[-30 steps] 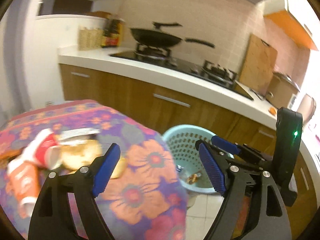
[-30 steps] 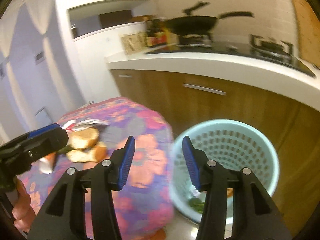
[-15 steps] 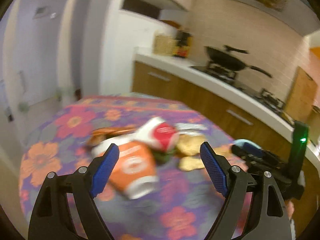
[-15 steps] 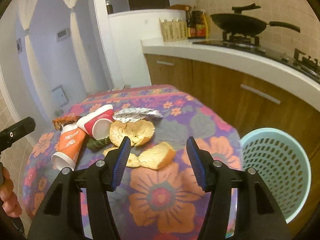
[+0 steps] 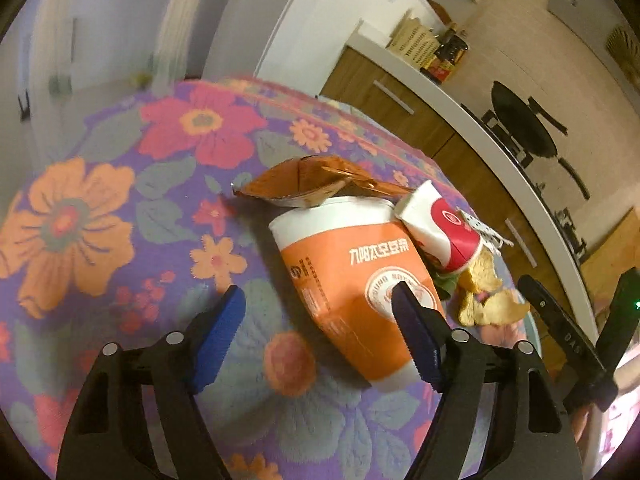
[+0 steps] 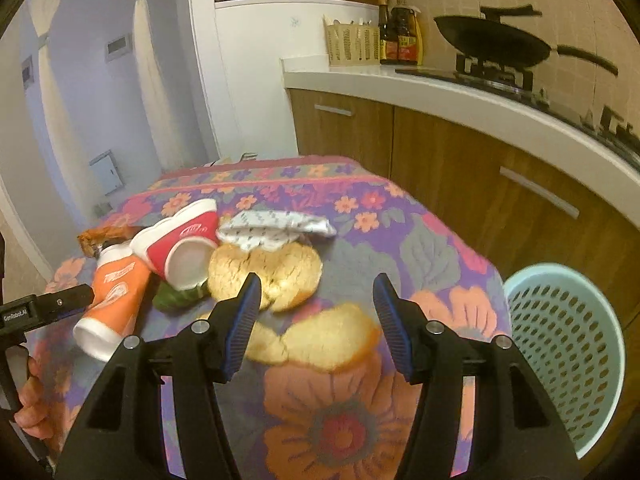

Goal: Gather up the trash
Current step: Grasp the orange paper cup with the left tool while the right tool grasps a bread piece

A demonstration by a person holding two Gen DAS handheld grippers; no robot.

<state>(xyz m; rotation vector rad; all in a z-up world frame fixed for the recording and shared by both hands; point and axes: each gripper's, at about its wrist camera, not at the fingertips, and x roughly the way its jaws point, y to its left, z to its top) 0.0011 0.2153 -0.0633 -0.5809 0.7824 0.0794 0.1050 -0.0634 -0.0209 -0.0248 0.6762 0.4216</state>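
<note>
The left gripper [image 5: 320, 332] holds its fingers [image 5: 218, 334] spread wide, the blue pads facing each other with nothing clamped between them. The right gripper [image 6: 318, 320] is likewise spread, its fingers [image 6: 242, 320] apart and gripping nothing. In the right wrist view the left gripper's black body shows at 9 o'clock, with the person's left hand [image 6: 34, 408] wrapped around its handle at 8 o'clock. In the left wrist view the right gripper's dark frame shows at 4 o'clock.
</note>
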